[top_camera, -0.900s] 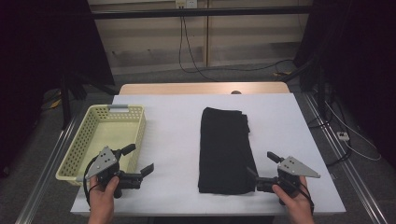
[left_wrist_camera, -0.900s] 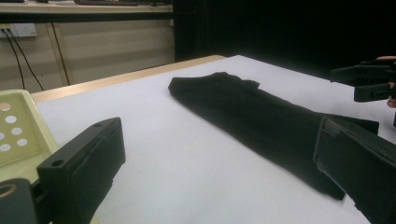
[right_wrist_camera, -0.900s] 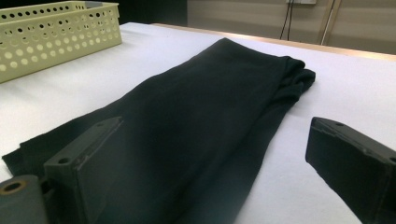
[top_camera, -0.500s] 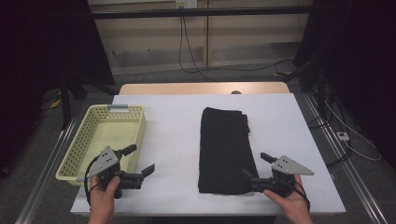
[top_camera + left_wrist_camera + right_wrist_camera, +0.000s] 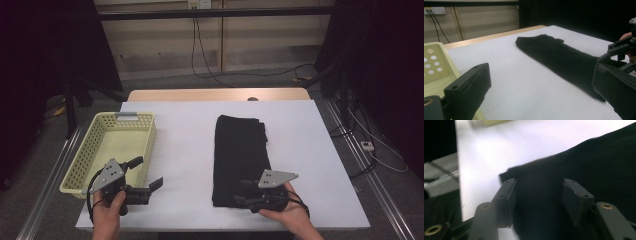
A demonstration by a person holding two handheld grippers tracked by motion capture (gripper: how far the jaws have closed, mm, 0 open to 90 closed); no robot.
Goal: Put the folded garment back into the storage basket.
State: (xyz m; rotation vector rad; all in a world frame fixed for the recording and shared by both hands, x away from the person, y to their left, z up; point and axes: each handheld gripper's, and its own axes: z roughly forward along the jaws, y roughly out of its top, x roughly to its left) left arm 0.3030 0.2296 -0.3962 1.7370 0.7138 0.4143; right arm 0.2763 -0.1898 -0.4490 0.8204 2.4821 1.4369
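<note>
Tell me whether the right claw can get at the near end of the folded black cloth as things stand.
Probably yes: the right claw is already over the folded black cloth's near end, jaws apart, nothing between them and the fabric.

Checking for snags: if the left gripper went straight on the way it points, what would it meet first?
Probably the folded black cloth; the left gripper, jaws open, points across bare table towards it.

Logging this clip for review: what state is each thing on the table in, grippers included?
Black cloth: folded into a long strip, lying flat on the table.
Yellow basket: upright, nothing visible inside.
Left gripper: jaws wide open, nothing between them, beside the basket.
Right gripper: jaws partly open over the near end of the cloth, not gripping it.
</note>
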